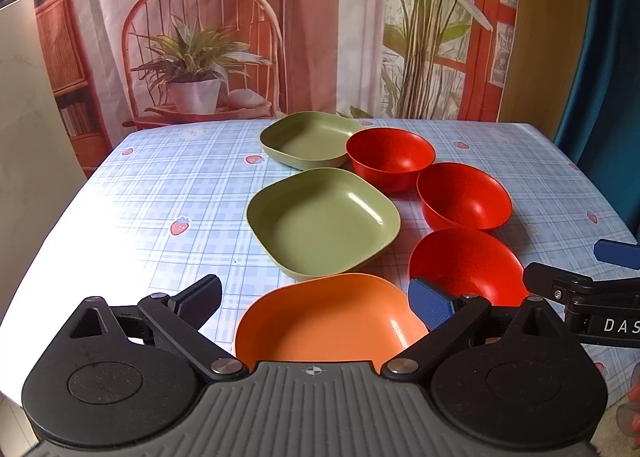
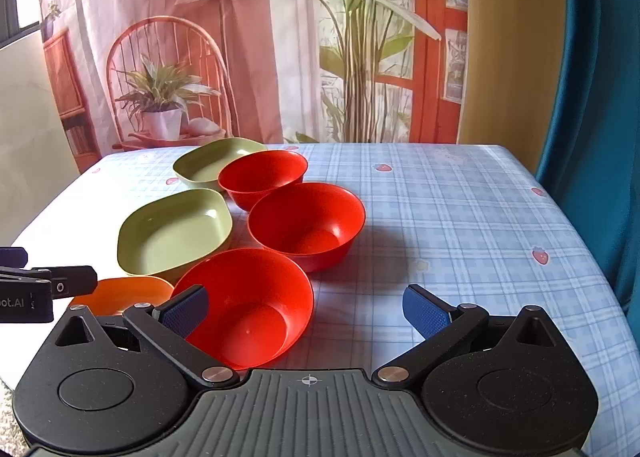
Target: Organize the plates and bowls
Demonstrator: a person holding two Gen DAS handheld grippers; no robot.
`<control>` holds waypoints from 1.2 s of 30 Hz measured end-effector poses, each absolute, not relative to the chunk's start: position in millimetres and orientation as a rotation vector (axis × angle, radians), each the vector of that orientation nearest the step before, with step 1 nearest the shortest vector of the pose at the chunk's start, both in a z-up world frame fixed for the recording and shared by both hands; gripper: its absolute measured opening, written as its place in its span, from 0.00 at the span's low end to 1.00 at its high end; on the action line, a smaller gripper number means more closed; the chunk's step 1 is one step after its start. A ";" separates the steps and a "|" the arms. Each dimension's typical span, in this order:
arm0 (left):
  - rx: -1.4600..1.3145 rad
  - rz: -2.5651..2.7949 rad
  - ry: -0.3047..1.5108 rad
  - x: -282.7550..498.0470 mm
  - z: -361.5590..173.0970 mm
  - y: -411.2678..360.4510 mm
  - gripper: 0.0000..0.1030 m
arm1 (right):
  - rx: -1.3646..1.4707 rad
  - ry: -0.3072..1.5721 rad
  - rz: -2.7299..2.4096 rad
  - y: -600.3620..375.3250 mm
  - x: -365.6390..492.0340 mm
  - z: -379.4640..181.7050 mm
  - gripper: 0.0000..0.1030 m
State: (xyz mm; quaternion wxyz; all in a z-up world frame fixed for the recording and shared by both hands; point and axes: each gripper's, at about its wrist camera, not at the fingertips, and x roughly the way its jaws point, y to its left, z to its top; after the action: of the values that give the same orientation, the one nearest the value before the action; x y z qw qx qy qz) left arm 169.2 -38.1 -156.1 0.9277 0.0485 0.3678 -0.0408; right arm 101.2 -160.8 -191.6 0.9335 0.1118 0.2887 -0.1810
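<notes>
An orange plate [image 1: 328, 321] lies nearest me, with two green square plates behind it, the near one [image 1: 322, 223] and the far one [image 1: 310, 139]. Three red bowls stand in a row to their right: near [image 1: 466, 267], middle [image 1: 464, 197], far [image 1: 390, 159]. My left gripper [image 1: 316, 303] is open and empty, its fingers spread above the orange plate. My right gripper [image 2: 306, 311] is open and empty, hovering over the near red bowl [image 2: 248, 305]. In the right wrist view the middle bowl [image 2: 306, 225], far bowl [image 2: 262, 177], near green plate [image 2: 174, 233] and orange plate [image 2: 124, 293] also show.
The table wears a blue plaid cloth with strawberries [image 2: 460, 217]. A printed backdrop [image 1: 280, 37] hangs behind it and a teal curtain [image 2: 600, 97] at the right. The other gripper shows at each view's edge: right [image 1: 592, 297], left [image 2: 36, 289].
</notes>
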 end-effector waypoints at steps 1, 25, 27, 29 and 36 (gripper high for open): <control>0.112 -0.088 0.756 171.3 -156.0 -39.7 0.95 | 0.234 0.600 -0.374 -162.8 103.0 -191.6 1.00; 0.168 -0.163 0.645 294.6 -107.9 -57.5 0.62 | 0.186 0.498 -0.220 -249.0 196.8 -128.5 0.73; 0.151 -0.166 0.647 307.7 -111.8 -57.6 0.58 | 0.185 0.520 -0.190 -253.6 214.5 -133.3 0.66; 0.119 -0.182 0.668 323.3 -119.7 -56.3 0.56 | 0.180 0.542 -0.172 -256.8 230.1 -139.6 0.60; 0.073 -0.238 0.737 359.7 -161.2 -60.4 0.53 | 0.222 0.621 -0.137 -266.9 277.1 -173.2 0.45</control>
State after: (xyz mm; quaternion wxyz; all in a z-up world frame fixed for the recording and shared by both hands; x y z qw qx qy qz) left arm 359.7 -60.4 -161.2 0.9253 0.0356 0.3592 -0.1162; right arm 277.1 -266.9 -173.2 0.9439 0.1089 0.3045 -0.0674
